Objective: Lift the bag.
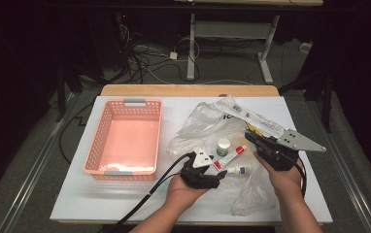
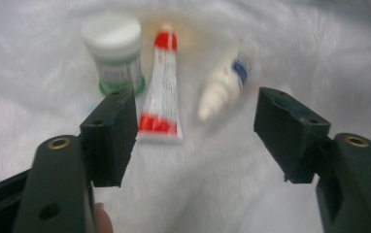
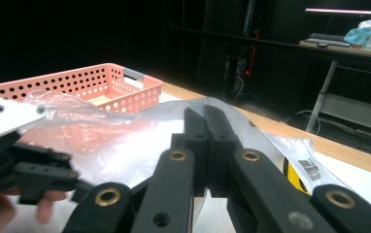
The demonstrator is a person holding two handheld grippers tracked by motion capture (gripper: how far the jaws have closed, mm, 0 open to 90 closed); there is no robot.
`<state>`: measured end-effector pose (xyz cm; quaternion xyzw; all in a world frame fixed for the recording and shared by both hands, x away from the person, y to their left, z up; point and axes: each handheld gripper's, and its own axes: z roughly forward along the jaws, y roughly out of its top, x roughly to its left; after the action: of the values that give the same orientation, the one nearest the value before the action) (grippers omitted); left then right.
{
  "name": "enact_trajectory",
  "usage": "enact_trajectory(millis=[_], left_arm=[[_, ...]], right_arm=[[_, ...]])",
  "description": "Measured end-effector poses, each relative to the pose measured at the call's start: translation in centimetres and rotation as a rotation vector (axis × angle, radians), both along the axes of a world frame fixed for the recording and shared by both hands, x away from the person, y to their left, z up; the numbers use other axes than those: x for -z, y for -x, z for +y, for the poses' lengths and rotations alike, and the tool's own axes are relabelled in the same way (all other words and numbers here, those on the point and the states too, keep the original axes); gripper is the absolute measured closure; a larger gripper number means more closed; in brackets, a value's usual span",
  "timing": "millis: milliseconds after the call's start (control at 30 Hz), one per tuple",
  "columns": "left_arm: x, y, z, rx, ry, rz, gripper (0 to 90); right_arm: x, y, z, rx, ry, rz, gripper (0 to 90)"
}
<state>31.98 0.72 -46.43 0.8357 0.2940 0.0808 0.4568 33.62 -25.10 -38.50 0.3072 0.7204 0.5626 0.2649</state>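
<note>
- High view: white table [image 1: 125, 194] with a pink perforated basket [image 1: 125, 141] at left, clear plastic bag [image 1: 198, 126] spread across the middle and right.
- On the bag: small white jar [image 1: 223, 146] with a green band, red-and-white tube [image 1: 229, 157] just beside it, small white dropper bottle [image 1: 237, 170] with a blue label nearest the person.
- Left gripper [image 1: 218, 180] low over the table, just beside the dropper bottle, pointing toward the three items.
- Left gripper view: left gripper [image 2: 195, 131] with jaws set well apart, nothing pinched between them; jar [image 2: 113, 53], tube [image 2: 161, 87] and dropper bottle [image 2: 225, 85] lying ahead of the pads on the crinkled bag [image 2: 295, 43], blurred; bottle and tube lined up with the gap, jar behind the left pad; none touching the pads.
- Right gripper [image 1: 251, 138] at the right of the table, tip at the bag's film beside a long packaged item [image 1: 251, 115] lying under the plastic.
- Right gripper view: right gripper [image 3: 206, 116] with pads pressed together, a fold of the bag [image 3: 125, 145] pinched between them and held up off the table; basket [image 3: 91, 82] beyond at left, packaged item [image 3: 305, 162] with a barcode label at right.
</note>
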Motion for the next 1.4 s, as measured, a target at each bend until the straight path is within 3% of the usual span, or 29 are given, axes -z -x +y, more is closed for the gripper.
enact_trajectory(millis=[100,200,300,400,533,667,833,900,1067,1133,1300,1400], left_arm=[[0.9,0.6,0.9,0.002,-0.098,0.015,23.7],[1.7,1.1,1.8,-0.014,-0.152,0.046,16.8],[2.4,0.9,2.0,-0.053,-0.223,0.087,3.9],[2.6,0.3,1.9,-0.088,-0.235,0.131,0.0],[2.6,-0.3,0.8,-0.099,-0.265,0.138,0.3],[2.7,0.0,1.0,-0.127,-0.232,0.117,11.3],[2.5,0.1,1.2,-0.131,-0.200,0.103,36.4],[2.6,0.1,1.4,-0.163,-0.187,0.095,50.5],[2.5,0.4,0.8,-0.103,-0.210,0.051,82.9],[2.5,0.3,0.8,-0.096,-0.204,0.057,87.6],[2.5,0.3,1.3,-0.081,-0.163,0.070,88.3],[2.4,0.8,2.1,-0.100,-0.090,0.023,88.3]], right_arm=[[0.0,0.0,0.1,-0.001,0.004,0.000,90.0],[0.1,0.0,0.1,0.000,0.006,0.003,90.0],[0.2,0.0,0.1,0.003,0.008,0.004,90.0],[0.3,0.0,0.2,0.005,0.010,0.007,90.0],[0.6,-0.1,0.4,0.005,0.019,0.014,90.0],[0.7,-0.1,0.8,0.001,0.031,0.021,90.0],[0.9,0.1,0.9,0.006,0.043,0.023,90.0],[1.0,0.0,0.8,0.005,0.045,0.025,90.0],[1.1,-0.1,0.9,0.004,0.050,0.030,90.0],[1.1,-0.1,1.0,0.001,0.050,0.029,90.0],[1.1,0.0,0.9,0.005,0.049,0.030,90.0],[1.1,0.0,0.7,0.010,0.045,0.027,90.0]])
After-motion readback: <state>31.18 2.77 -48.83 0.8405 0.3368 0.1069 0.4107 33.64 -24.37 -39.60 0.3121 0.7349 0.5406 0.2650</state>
